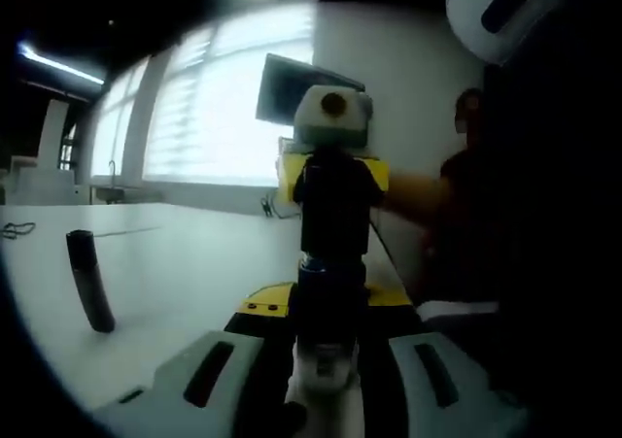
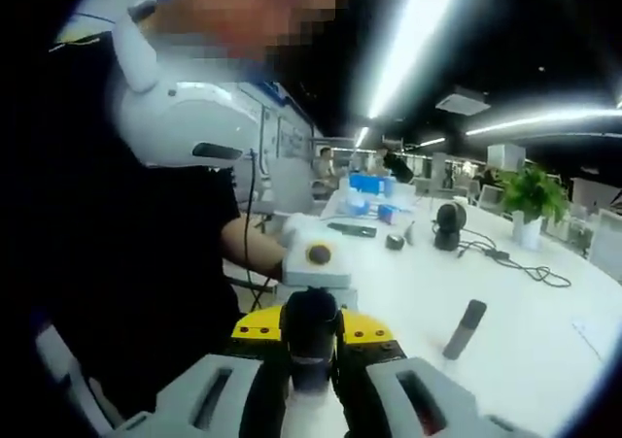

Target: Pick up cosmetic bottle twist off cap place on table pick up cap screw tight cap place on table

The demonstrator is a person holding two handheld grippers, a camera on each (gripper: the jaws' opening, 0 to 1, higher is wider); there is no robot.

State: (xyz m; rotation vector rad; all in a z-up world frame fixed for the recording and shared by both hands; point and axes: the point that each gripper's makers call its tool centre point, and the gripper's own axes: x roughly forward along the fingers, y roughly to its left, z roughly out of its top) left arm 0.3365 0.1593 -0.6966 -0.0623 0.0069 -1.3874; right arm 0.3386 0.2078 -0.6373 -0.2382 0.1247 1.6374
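Observation:
The cosmetic bottle (image 1: 325, 362) is held in the air between both grippers, above the white table (image 1: 185, 263). In the left gripper view my left gripper (image 1: 326, 353) is shut on its pale lower part. My right gripper (image 1: 332, 263) comes in from the far side, yellow and black, and is shut on the bottle's dark cap end (image 1: 330, 300). In the right gripper view that dark end (image 2: 309, 329) sits between the jaws of my right gripper (image 2: 311, 362), with the left gripper (image 2: 313, 307) facing it just behind. The joint between cap and bottle is hidden.
A slim dark tube (image 1: 89, 281) stands on the table to the left, seen also as the tube (image 2: 465, 328) at the right. A person in dark clothes (image 2: 146, 263) is close by. Farther off are a cable (image 2: 515, 261), a dark round device (image 2: 448, 224) and a plant (image 2: 531, 197).

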